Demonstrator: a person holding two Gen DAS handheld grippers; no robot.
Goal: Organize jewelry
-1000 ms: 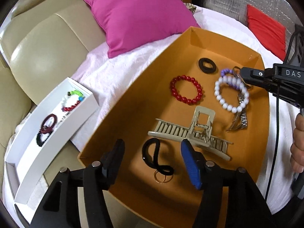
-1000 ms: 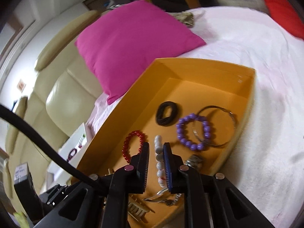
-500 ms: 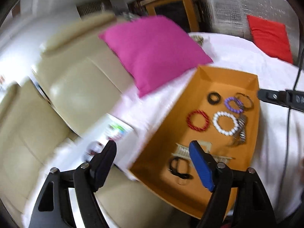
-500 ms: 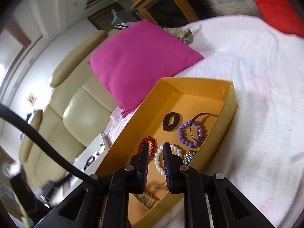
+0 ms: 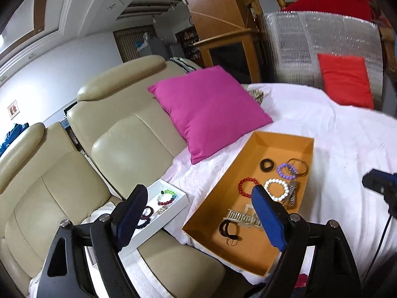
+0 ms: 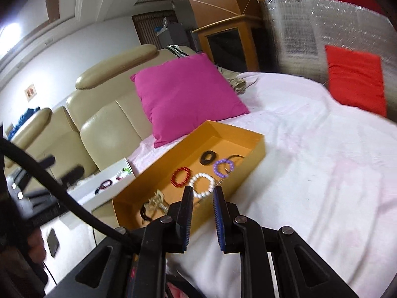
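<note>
Left tool (image 5: 198,216) spread wide and empty (just been opening), orange tray (image 5: 285,140) ahead-right, right tool (image 6: 203,217) nearly closed, empty

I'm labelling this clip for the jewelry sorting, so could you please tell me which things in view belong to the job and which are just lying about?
Part of the job:
- orange box
- white tray
- red bead bracelet
- white bead bracelet
- purple bead bracelet
- black hair tie
- hair claw clip

Just lying about:
- pink cushion
- red cushion
- beige sofa
</note>
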